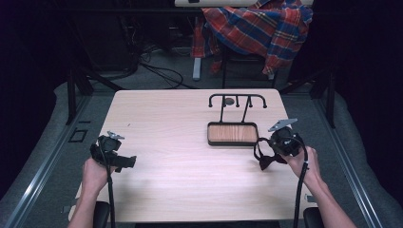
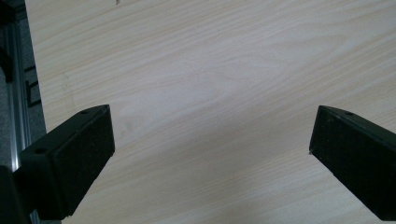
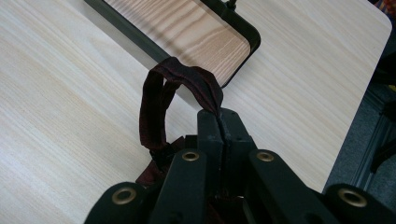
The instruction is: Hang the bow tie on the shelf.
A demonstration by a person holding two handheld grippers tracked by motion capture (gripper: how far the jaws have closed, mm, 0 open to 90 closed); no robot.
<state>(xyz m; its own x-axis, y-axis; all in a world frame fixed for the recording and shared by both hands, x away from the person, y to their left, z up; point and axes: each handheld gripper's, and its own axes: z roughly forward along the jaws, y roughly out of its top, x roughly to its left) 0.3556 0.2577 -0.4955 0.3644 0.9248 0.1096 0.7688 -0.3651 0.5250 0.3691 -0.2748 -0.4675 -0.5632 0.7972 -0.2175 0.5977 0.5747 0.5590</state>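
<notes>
- We see the right claw (image 1: 272,153) at the right side of the tabletop (image 1: 180,156), held in the person's right hand (image 1: 300,162).
- Its jaws are pressed together on a dark maroon strap (image 3: 161,109), pinching one end of the band between them.
- In the right gripper view the strap rises from the jaw tips, arches over in a loop and drops back down on the left of the jaws, where it ends in a bunched, bow-like piece of the same fabric under the claw.
- In the high view the strap (image 1: 262,154) hangs to the left of the right claw, its lower part near the tabletop; we cannot tell whether it touches the wood.
- Just beyond the strap stands a black metal rack (image 1: 237,100) with hooks along its top bar, rising from a wooden tray base (image 1: 232,133) with a dark rim.
- The strap is near the right front corner of that base and apart from it.
- The left claw (image 2: 212,154) has its jaws spread wide, with bare light wood between them.
- In the high view the left claw (image 1: 127,162) sits at the left side of the tabletop, in the left hand (image 1: 93,175), well apart from the rack and the strap.
- Behind the tabletop a red and blue plaid cloth (image 1: 256,26) is draped over a chair.
</notes>
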